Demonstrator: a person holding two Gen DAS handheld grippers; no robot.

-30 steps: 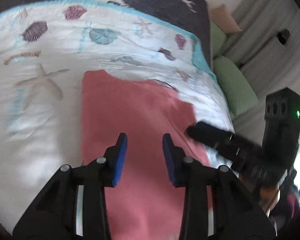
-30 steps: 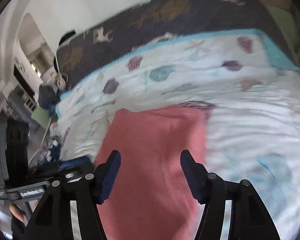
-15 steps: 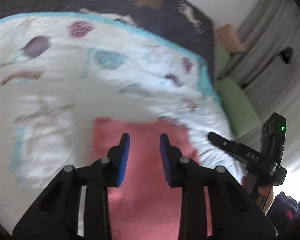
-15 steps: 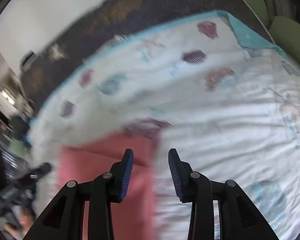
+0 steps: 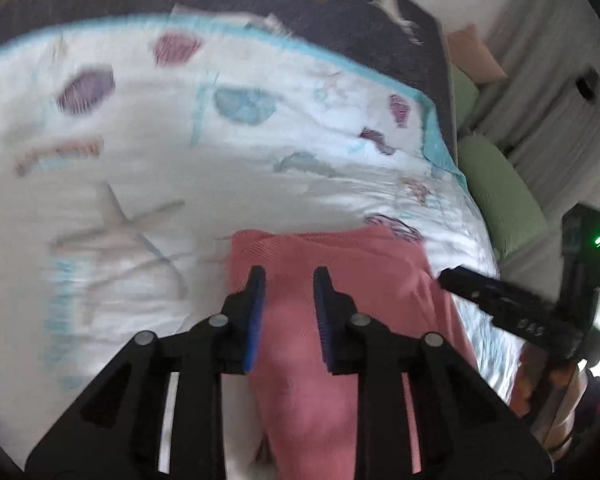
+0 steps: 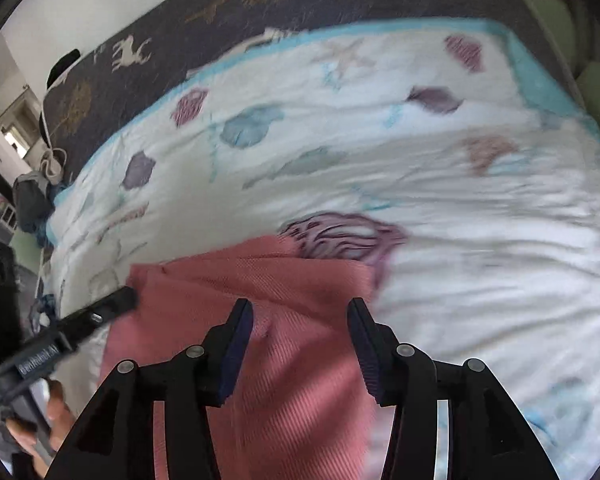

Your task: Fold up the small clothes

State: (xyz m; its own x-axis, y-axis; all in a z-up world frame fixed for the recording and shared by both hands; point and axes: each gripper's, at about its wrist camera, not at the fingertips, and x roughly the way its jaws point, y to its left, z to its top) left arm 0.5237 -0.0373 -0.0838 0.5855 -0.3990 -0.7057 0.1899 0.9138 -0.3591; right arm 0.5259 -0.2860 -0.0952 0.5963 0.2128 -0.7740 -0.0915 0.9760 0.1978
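Both fisheye views are lit by soft daylight, bright on the right part of the white quilt [image 6: 480,280] and dimmer and greyer across its left and middle. The pictures bend strongly toward black rounded corners. Motion blur smears the quilt's shell print and the pink cloth [image 5: 340,280] in the left wrist view, while the black gripper arms stay sharp.

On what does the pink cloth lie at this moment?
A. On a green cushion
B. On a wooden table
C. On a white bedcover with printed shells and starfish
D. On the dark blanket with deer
C: in both wrist views the pink cloth lies on the white bedcover with shell prints; the dark blanket and the green cushion are apart from it.
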